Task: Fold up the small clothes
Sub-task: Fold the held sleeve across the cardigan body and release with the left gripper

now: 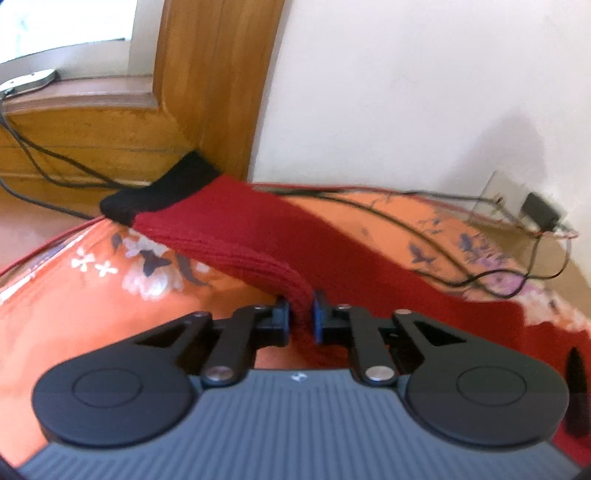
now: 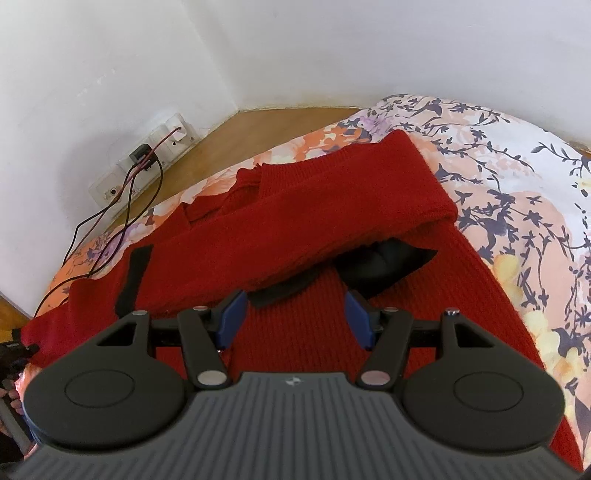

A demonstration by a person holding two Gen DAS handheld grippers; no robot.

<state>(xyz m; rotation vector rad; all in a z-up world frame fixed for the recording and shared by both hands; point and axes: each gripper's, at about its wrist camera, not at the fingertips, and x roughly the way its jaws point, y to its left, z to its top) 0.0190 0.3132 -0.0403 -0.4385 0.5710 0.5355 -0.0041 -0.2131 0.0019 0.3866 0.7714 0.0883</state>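
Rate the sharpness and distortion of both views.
Left wrist view: motion-blurred, the red sweater and bedsheet print smeared; left tongs soft. Right wrist view: sharp knit ribs, right tongs crisp. Both bend the wall lines, fisheye-style.

Daylight fills both views, seemingly from the window (image 1: 66, 22) at the upper left of the left wrist view, which is blown out to white. A soft grey shadow falls on the wall (image 1: 517, 140) there. The left view is smeared by motion blur, so the bedspread (image 1: 92, 295) print and cables (image 1: 424, 229) look soft. The right view is sharper. Fisheye distortion bends the wall edges and skirting in both
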